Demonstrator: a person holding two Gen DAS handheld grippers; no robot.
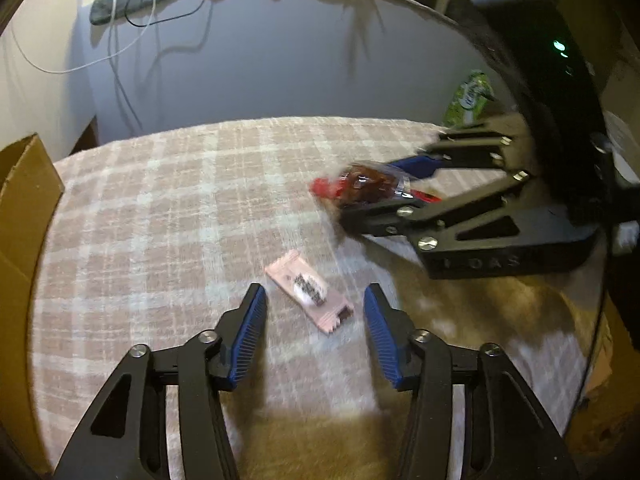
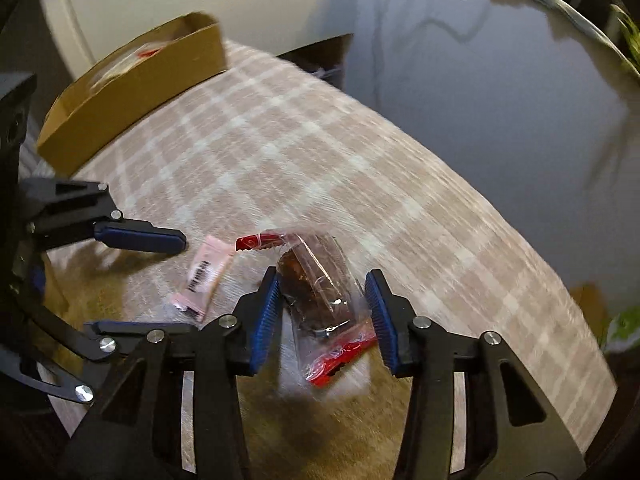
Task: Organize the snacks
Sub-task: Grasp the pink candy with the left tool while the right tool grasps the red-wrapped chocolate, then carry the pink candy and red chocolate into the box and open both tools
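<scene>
A pink wrapped snack bar (image 1: 310,292) lies on the checked blanket (image 1: 168,208), just ahead of and between the fingers of my left gripper (image 1: 315,302), which is open around it without touching. It also shows in the right wrist view (image 2: 204,274). My right gripper (image 2: 322,292) is closed on a clear packet with red ends holding a brown cake (image 2: 320,288); both pads touch its sides. In the left wrist view the right gripper (image 1: 360,196) holds that packet (image 1: 360,186) above the blanket.
An open cardboard box (image 2: 132,88) with some snacks inside stands at the far left edge of the blanket; its flap shows in the left wrist view (image 1: 24,200). A green snack bag (image 1: 468,98) lies at the far right. Cables (image 1: 136,12) hang on the wall behind.
</scene>
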